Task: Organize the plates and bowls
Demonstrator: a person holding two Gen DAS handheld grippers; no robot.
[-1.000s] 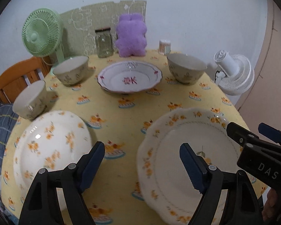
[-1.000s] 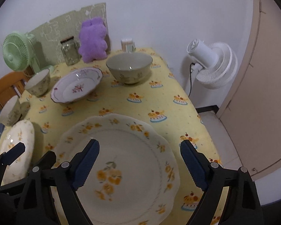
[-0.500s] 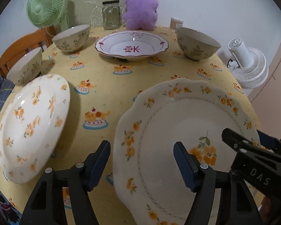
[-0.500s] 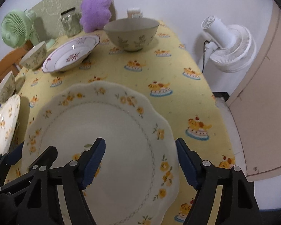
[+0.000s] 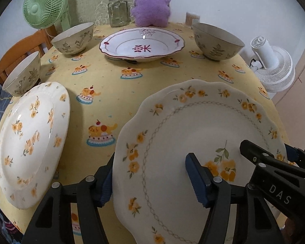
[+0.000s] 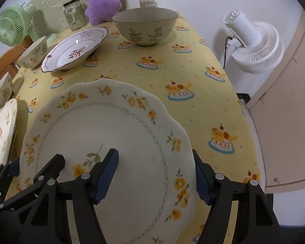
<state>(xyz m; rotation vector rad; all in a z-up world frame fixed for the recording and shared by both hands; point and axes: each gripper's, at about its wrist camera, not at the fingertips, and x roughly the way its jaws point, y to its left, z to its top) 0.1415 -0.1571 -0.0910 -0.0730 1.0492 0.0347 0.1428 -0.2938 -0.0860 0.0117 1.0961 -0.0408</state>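
Left gripper [image 5: 152, 180] and right gripper [image 6: 155, 173] each straddle opposite rims of scalloped plate [image 5: 193, 134]; jaws just closing, pads not visibly pinching yet, spread.

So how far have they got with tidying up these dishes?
Barely started. Nothing is stacked yet: three bowls, the pink-trimmed plate and the smaller flowered plate all sit apart on the yellow tablecloth. In hand: the left tool and right tool have been closing around opposite rims of the big scalloped plate; no firm pinch shows. Left: lifting it, then grouping everything.
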